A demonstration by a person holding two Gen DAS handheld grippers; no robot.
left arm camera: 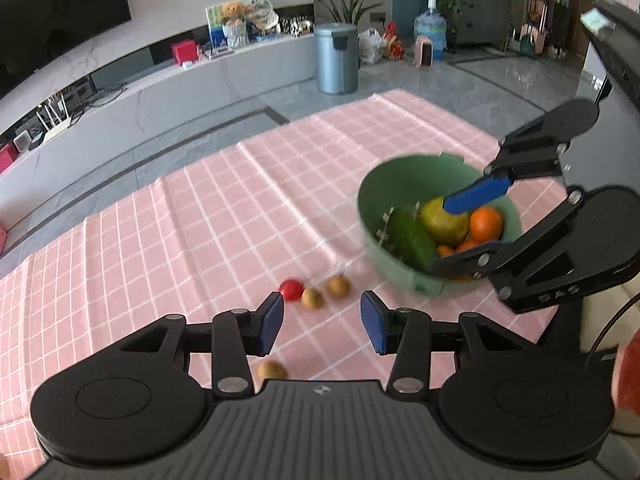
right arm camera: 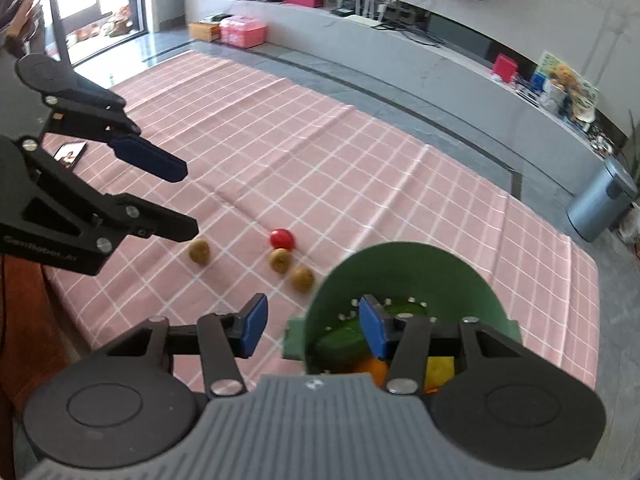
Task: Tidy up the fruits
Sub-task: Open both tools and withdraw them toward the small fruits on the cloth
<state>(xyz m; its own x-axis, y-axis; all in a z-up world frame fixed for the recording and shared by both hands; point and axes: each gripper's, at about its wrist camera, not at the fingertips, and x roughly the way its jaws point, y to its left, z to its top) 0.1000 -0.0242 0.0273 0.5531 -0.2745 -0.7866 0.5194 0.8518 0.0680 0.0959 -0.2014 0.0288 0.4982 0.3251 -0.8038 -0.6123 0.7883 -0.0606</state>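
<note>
Closest to the left gripper point(left arm camera: 322, 322), its blue fingers point(left arm camera: 270, 322) are spread wide apart with nothing between them, hovering over the pink checked cloth point(left arm camera: 200, 208) that covers the counter. One small brown fruit point(left arm camera: 272, 370) sits right under it, partly hidden by the gripper body. A bit further out there's a little cluster: a red round fruit point(left arm camera: 291, 290) touching a brown one point(left arm camera: 312, 299), with another brown one point(left arm camera: 339, 286) just beside that.

Off to the right is the green bowl point(left arm camera: 376, 204), kinda motion-blurred. Inside it: a dark green cucumber-looking thing point(left arm camera: 412, 238), a yellow-green fruit point(left arm camera: 444, 222) and an orange point(left arm camera: 486, 223), plus more orange bits underneath that I can't really make out.

The right gripper point(right arm camera: 312, 326) is also wide open and straddling the near wall of the bowl, one finger point(right arm camera: 374, 328) inside over the cucumber, the other point(right arm camera: 252, 326) outside over the cloth. From its camera the bowl edge sits between the two fingers but they aren't squeezing it.

Further back on the cloth there's a phone point(right arm camera: 70, 154) lying flat near the far left edge. Past the counter is grey floor, a blue-grey bin point(left arm camera: 336, 58), and a long low white shelf point(left arm camera: 168, 80) along the wall.
</note>
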